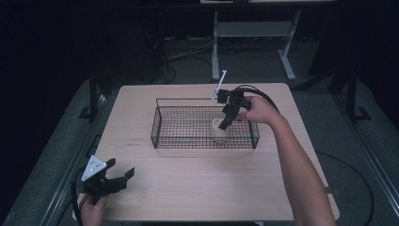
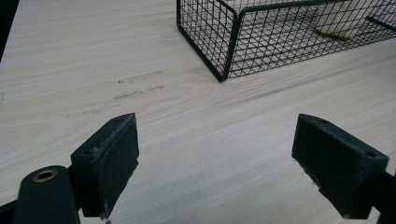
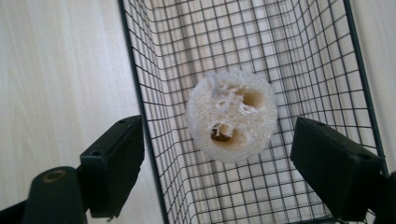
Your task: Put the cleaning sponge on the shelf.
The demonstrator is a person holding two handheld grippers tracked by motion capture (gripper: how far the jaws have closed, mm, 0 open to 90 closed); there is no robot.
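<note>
At the near left corner of the pale wooden table, the left gripper, black with a grey three-cornered plate on top, was held low by the person's left hand. Its jaws stood spread wide apart with nothing between them. In the left gripper view they framed bare tabletop, with a few faint grey scuff marks on the wood ahead and the near corner of the basket beyond.

Toward the middle of the table stood the black rectangular wire-mesh basket, well apart from the left gripper. A thin wire handle ran along its far rim.

Inside the basket, toward its right end, stood the off-white, round, fibrous loofah sponge piece, upright on the mesh floor. In the right gripper view its porous top face with several dark holes was turned toward the camera.

Above it hung the right gripper, held by the person's right hand, whose forearm reached in from the lower right. It was tilted down into the basket, its jaws spread open on either side of the loofah and not touching it.
</note>
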